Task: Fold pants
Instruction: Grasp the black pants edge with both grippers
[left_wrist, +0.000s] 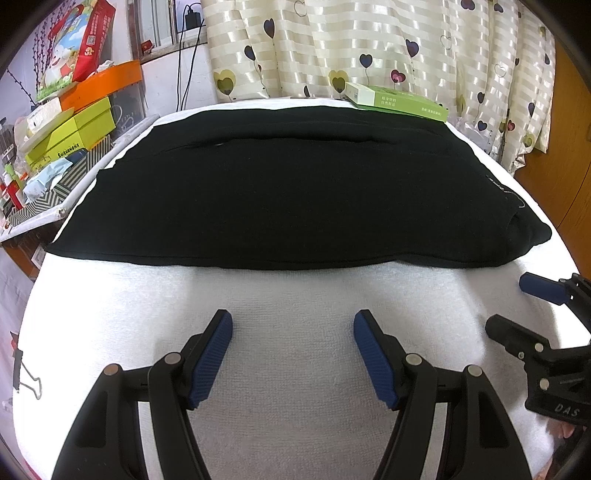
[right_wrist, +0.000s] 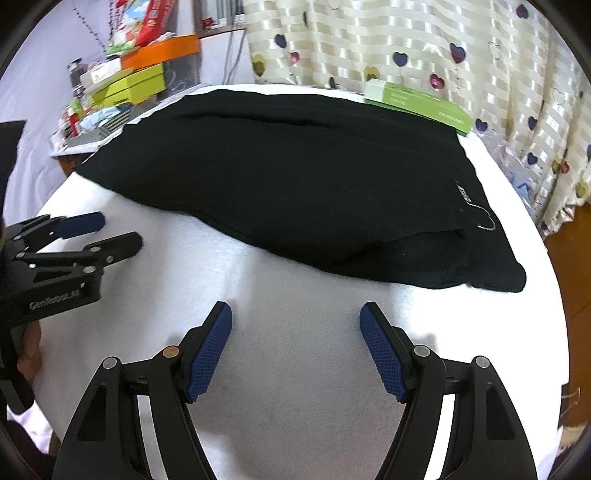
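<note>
1. Tools: the left tool (left_wrist: 293, 325) and right tool (right_wrist: 295, 317) are held with blue-padded jaws apart, gripping nothing, over the white towel-covered worktop (left_wrist: 295, 295).
2. For a clean next fold, matching corners of the near edge should be pinched and lifted evenly.
3. Black soft-fabric pants (left_wrist: 288, 192) lie already folded flat across the worktop, beside a green box (left_wrist: 399, 101).
</note>
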